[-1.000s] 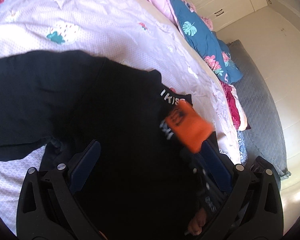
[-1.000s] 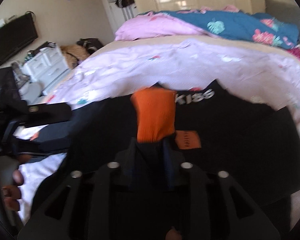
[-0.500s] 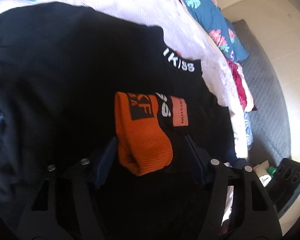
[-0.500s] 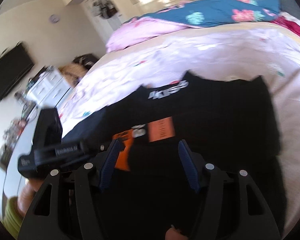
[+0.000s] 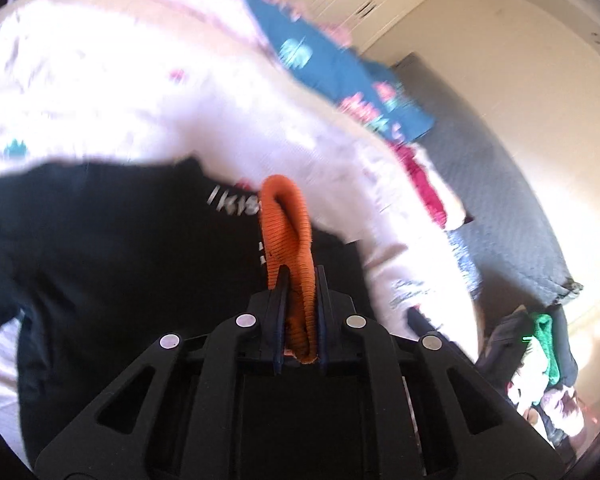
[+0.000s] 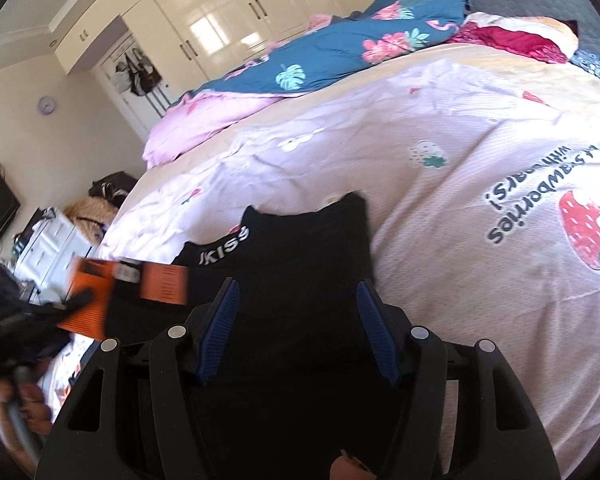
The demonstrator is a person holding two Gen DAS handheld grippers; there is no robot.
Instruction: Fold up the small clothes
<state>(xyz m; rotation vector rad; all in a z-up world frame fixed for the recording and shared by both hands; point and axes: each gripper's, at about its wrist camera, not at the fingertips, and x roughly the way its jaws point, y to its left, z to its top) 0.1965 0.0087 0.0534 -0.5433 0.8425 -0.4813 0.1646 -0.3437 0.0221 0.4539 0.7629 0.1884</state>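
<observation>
Orange cuff [image 5: 290, 236] pinched hard between the left gripper [image 5: 300, 280] fingers, ribbed band bunched and poking out ahead of the tips, lifted above the black garment [image 5: 120, 248]. Blurred in that view, so clearly on the move. Seen from the right wrist as a flat orange patch [image 6: 88, 300] off to the left of the right gripper [image 6: 298, 312], level with its fingertips.

Right gripper spread wide, blue pads [image 6: 220, 328] parted and holding nothing, hovering over the garment's near half; white lettering [image 6: 224, 246] just ahead of the left pad, pink sheet [image 6: 440, 200] beyond and to the right.

Looks like a sleeve fold under way: cuff to be carried across the body and laid flat. To do it well:

- Keep the pinch firm; thick ribbing, little chance of slipping, but only a narrow bite shows.
- Carry low and straight across, so the sleeve trails without twisting.
- Bring the idle right gripper down onto the body near the fold line to pin it; loose cloth on a soft sheet probably drags along otherwise.
- Lay the cuff inside the garment's far edge, then let go only once it lies flat.

Can't tell how much sleeve hangs below the cuff; hidden behind the gripper body.

Risk: a bunched cuff dropped as is leaves a lump.
</observation>
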